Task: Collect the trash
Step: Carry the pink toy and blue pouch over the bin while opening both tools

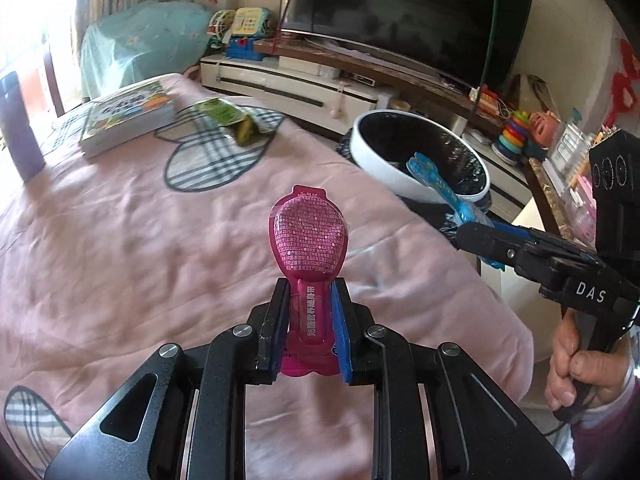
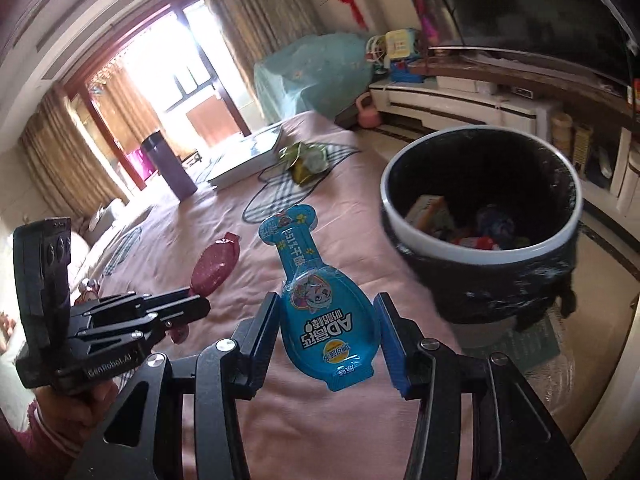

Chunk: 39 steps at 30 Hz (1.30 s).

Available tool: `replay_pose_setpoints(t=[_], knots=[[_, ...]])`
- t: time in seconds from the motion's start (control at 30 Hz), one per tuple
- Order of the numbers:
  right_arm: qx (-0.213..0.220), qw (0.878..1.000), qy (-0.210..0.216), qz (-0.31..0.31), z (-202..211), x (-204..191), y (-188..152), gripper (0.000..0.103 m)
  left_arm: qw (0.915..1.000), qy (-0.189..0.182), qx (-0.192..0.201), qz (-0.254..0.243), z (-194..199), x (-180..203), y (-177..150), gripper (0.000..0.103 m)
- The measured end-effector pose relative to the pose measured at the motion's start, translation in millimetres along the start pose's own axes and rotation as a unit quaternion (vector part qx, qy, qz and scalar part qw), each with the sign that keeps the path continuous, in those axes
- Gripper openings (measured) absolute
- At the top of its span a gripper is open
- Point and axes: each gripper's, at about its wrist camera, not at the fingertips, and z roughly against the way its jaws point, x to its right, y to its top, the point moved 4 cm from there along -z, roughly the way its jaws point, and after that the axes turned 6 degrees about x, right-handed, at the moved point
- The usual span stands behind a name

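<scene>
My left gripper (image 1: pixel 310 288) is shut on the narrow stem of a pink spoon-shaped packet (image 1: pixel 308 232), which stands up above the pink bedspread (image 1: pixel 120 260). My right gripper (image 2: pixel 328 304) is shut on the wide end of a blue spoon-shaped packet (image 2: pixel 304 248), whose stem points away from me. The left wrist view shows the right gripper (image 1: pixel 460 236) off to the right, with the blue packet (image 1: pixel 432 180) reaching over the rim of the trash bin (image 1: pixel 376 160). In the right wrist view the bin (image 2: pixel 480 254), lined with a black bag, stands right of the bed and holds several pieces of trash.
A crumpled green wrapper (image 2: pixel 306 160) lies farther up the bed, beside a stack of books (image 2: pixel 248 156) and a purple bottle (image 2: pixel 168 168). A TV stand (image 1: pixel 280 80) with toys runs along the wall behind the bin. The other gripper (image 2: pixel 200 304) with the pink packet (image 2: pixel 214 264) is at left.
</scene>
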Motion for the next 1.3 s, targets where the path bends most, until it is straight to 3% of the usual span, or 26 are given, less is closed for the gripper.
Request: replay_pose_setpoints(t=[0.8,1.3], knots=[[0.050,0.997,-0.050,-0.032,25,61,38,0.049,0.9988,-0.022,0.005,-0.044,-27,59,41,0.019],[0.039,0.995,-0.080,-0.043,8,101,65,0.049,0.9975,-0.036,-0.004,-0.060,-62,81,82,0.019]])
